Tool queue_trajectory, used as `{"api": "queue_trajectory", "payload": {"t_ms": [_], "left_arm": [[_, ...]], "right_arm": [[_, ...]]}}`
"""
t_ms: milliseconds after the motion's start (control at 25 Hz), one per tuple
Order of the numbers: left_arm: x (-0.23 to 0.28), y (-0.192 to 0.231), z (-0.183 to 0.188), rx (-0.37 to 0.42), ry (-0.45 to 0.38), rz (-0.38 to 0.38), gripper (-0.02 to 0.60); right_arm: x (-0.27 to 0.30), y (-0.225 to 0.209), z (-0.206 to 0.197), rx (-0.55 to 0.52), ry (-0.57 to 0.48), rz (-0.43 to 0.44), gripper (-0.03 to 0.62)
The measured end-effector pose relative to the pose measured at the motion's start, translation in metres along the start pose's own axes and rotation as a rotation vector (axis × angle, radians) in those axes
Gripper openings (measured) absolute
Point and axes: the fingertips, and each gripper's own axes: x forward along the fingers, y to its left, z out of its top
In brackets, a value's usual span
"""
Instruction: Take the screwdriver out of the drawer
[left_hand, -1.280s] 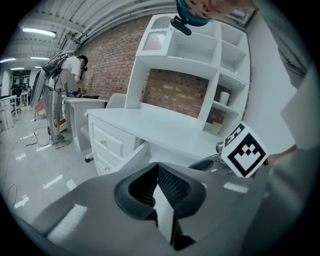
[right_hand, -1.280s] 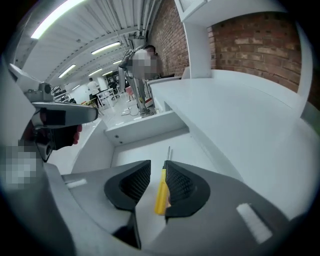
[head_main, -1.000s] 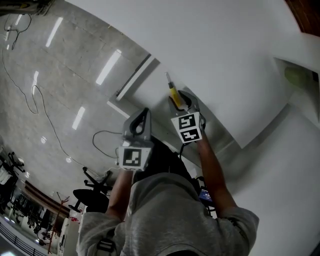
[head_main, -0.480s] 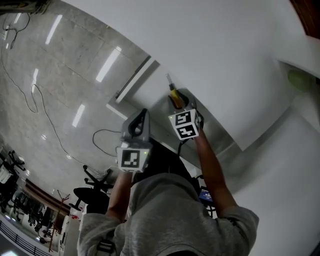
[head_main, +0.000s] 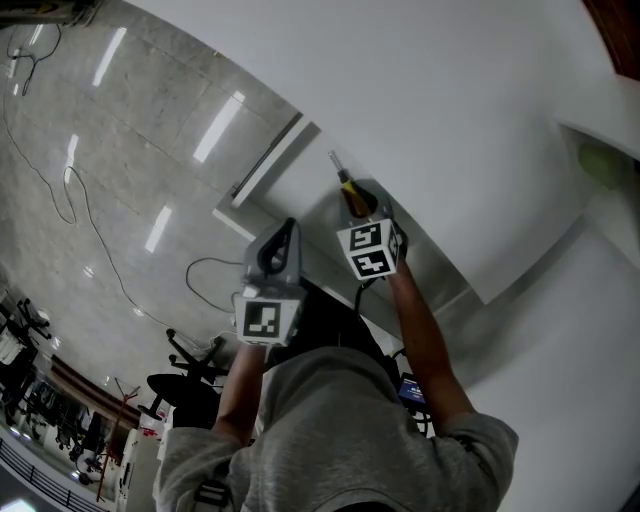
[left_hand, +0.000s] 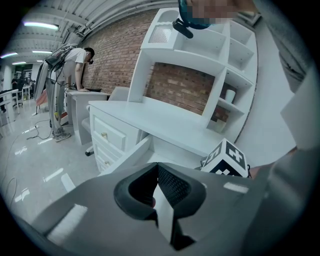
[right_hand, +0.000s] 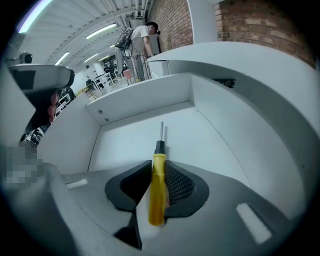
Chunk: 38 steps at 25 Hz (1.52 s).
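Screwdriver (right_hand: 158, 172) is lying on the drawer (right_hand: 215, 135) floor, tip toward the back wall. Likely light, stiff, smooth-handled; mid-handle is the spot. Right tool (head_main: 366, 208) is closing there, pads meeting yellow plastic. Left tool (left_hand: 158, 200) is hanging shut, empty. Walls are flanking; room is opening upward.

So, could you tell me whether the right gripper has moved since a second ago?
Yes: the right gripper has sunk slightly deeper into the drawer, its jaws closing on the screwdriver.
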Motion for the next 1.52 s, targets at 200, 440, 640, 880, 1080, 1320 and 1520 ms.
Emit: {"api": "queue_trajectory", "payload": {"t_ms": [200,440,640,880,1080,1320,1520], "left_arm": [[-0.003,0.0,0.001,0.009,-0.004,-0.001,0.012],[-0.007,-0.003,0.006,0.017,-0.012,-0.003,0.012],[-0.01,-0.006,0.014,0.025,-0.027,-0.006,0.012],[-0.02,-0.012,0.02,0.041,-0.041,-0.017,0.012],[-0.028,-0.015,0.029,0.059,-0.07,-0.029,0.012],[-0.045,-0.021,0.04,0.118,-0.1,-0.055,0.012],[-0.057,-0.032,0.06,0.117,-0.127,-0.071,0.012]], "right_arm": [[-0.001,0.001,0.0,-0.002,-0.001,0.001,0.084],[-0.005,0.003,-0.003,0.008,-0.016,0.013,0.083],[-0.015,0.004,0.002,0.014,-0.027,0.014,0.083],[-0.029,0.013,0.007,0.021,-0.056,0.02,0.081],[-0.043,0.02,0.011,0.013,-0.082,0.009,0.081],[-0.079,0.025,0.025,0.016,-0.136,-0.014,0.081],[-0.115,0.025,0.036,0.052,-0.193,-0.045,0.081]]}}
